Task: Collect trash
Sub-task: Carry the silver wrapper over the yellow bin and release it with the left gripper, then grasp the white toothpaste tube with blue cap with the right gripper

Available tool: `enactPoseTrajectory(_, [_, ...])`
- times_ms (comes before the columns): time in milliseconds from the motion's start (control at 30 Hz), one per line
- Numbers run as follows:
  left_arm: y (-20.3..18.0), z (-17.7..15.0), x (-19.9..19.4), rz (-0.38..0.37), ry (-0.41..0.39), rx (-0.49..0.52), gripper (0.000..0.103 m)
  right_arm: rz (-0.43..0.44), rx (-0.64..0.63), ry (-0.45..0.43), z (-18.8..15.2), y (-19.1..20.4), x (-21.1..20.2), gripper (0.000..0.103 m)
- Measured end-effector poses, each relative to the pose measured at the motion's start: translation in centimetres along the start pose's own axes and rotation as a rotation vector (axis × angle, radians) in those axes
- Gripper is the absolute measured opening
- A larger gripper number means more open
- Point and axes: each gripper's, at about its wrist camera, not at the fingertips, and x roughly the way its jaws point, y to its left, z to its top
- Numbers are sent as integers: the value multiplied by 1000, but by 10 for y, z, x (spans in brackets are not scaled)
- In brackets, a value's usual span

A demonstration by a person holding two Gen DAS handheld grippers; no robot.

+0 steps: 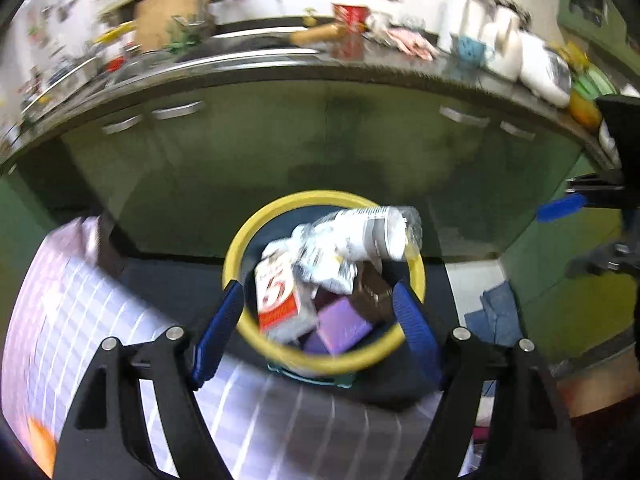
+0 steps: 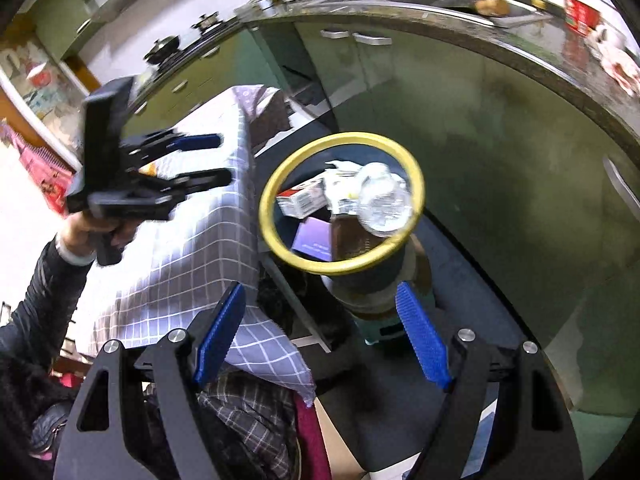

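A yellow-rimmed trash bin (image 1: pixel 240 248) stands on the dark floor before the green cabinets. In it lie a red and white carton (image 1: pixel 278 300), a purple box (image 1: pixel 344 326), a brown box (image 1: pixel 372 292) and a crumpled clear plastic bottle (image 1: pixel 368 232) resting on top at the rim. My left gripper (image 1: pixel 316 320) is open and empty, above the bin. My right gripper (image 2: pixel 320 332) is open and empty, above and short of the bin (image 2: pixel 276 224). The bottle (image 2: pixel 384 200) and the left gripper (image 2: pixel 208 160) show in the right wrist view.
A table with a purple checked cloth (image 1: pixel 80 320) (image 2: pixel 192 240) stands left of the bin. Green cabinets (image 1: pixel 320 140) under a cluttered counter (image 1: pixel 400 68) are behind it. The right gripper (image 1: pixel 560 208) shows at the right edge. A blue cloth (image 1: pixel 496 316) lies on the floor.
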Motion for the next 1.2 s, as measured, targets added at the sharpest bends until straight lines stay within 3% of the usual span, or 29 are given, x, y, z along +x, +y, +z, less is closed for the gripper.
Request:
enactPoseTrajectory(233, [16, -101, -102, 144, -40, -213, 77, 41, -167, 54, 29, 64, 37, 77])
enactPoseTrajectory(300, [26, -139, -130, 188, -41, -305, 77, 62, -248, 73, 42, 99, 54, 77])
enactPoseTrajectory(467, [51, -233, -196, 388, -46, -504, 78, 137, -449, 119, 74, 197, 106, 77])
enactPoseTrajectory(633, [56, -298, -248, 514, -77, -635, 79, 261, -591, 186, 96, 295, 166, 68])
enactPoseTrajectory(733, [55, -322, -272, 598, -97, -674, 83, 314, -674, 237, 98, 356, 205, 63])
enactPoseTrajectory(933, [53, -359, -302, 651, -131, -728, 84, 345, -851, 335, 81, 459, 274, 54])
enactPoseTrajectory(1133, [53, -377, -305, 636, -135, -754, 85, 280, -885, 392, 76, 494, 317, 51])
enactPoseTrajectory(1200, [54, -378, -302, 630, -135, -757, 85, 269, -877, 405, 77, 496, 326, 43])
